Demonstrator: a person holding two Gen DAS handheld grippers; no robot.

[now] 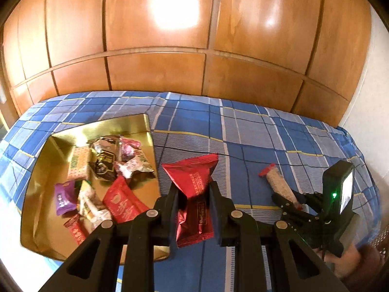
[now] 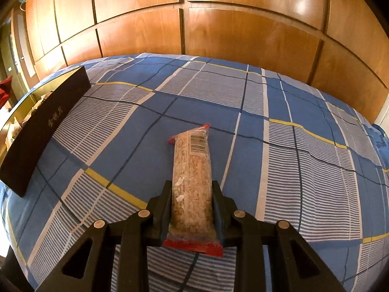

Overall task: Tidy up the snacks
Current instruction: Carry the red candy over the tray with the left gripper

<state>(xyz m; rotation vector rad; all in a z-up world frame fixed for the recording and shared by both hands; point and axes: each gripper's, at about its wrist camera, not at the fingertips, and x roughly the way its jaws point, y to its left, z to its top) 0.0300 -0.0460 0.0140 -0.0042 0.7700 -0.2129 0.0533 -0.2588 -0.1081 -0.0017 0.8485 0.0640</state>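
My left gripper (image 1: 193, 191) is shut on a dark red foil snack packet (image 1: 193, 189) and holds it above the bed, just right of the gold box (image 1: 43, 170), which holds several wrapped snacks. My right gripper (image 2: 191, 189) is shut on a long clear cereal bar with red ends (image 2: 192, 182). The bar and the right gripper (image 1: 289, 200) also show at the right of the left wrist view, low over the bedspread. The box shows in the right wrist view as a dark side wall (image 2: 43, 129) at the left.
A blue plaid bedspread (image 2: 267, 133) covers the bed. Wooden wardrobe panels (image 1: 182, 36) stand behind it. A white wall (image 1: 379, 121) is at the right. The person's hand (image 1: 352, 258) holds the right gripper at the lower right.
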